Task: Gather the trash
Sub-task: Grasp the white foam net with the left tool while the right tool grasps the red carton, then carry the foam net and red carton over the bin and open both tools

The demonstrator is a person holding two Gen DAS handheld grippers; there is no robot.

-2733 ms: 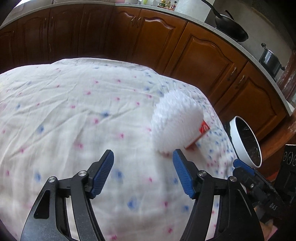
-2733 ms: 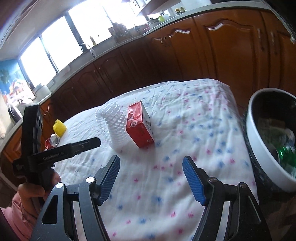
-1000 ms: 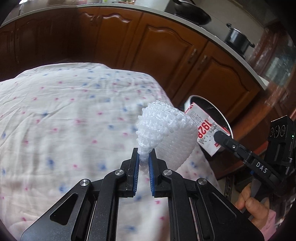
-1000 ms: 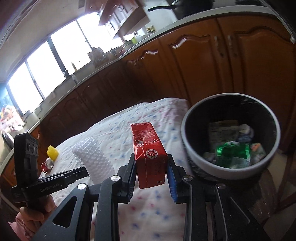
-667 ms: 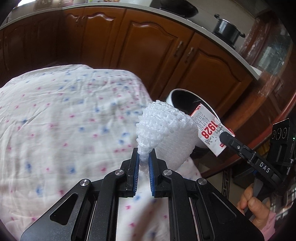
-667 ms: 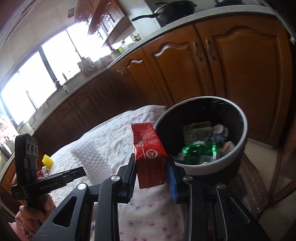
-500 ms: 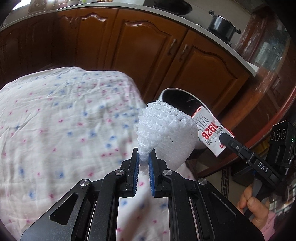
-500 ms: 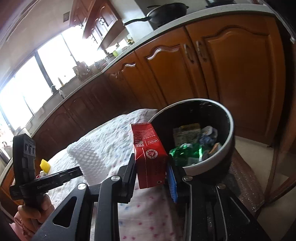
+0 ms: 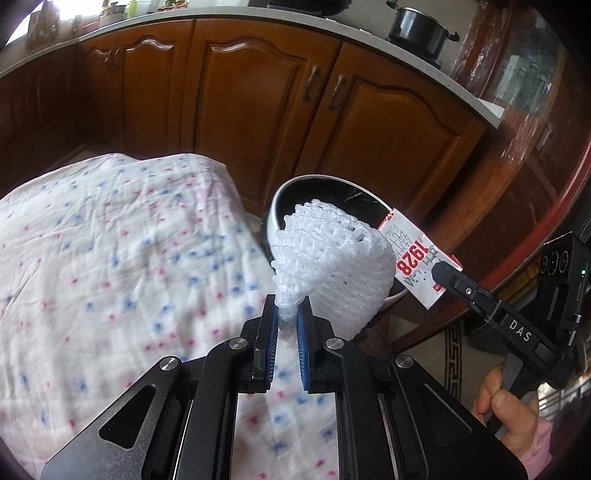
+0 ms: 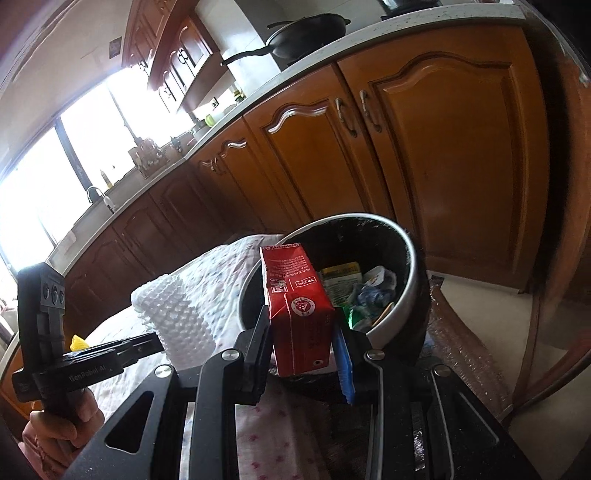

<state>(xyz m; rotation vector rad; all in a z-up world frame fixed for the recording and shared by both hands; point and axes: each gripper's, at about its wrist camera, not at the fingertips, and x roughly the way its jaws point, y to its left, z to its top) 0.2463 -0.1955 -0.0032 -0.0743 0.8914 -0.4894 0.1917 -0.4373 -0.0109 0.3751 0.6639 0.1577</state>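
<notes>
My left gripper is shut on the pinched end of a white foam fruit net, which hangs in the air just in front of the round bin. My right gripper is shut on a red drink carton, upright between the blue pads, at the near rim of the bin. The bin holds a green can and crumpled wrappers. In the left wrist view the carton shows its white side over the bin's right rim. In the right wrist view the foam net shows to the left of the carton.
The table under a white cloth with pink and blue dots lies left of the bin. Wooden cabinets stand close behind it. A yellow object sits at the table's far end. A pot and a pan rest on the counter.
Both grippers have carried their loads off the table toward the bin. The foam net now overlaps the bin's mouth, and the carton stands at its near rim. Neither grip has changed.
</notes>
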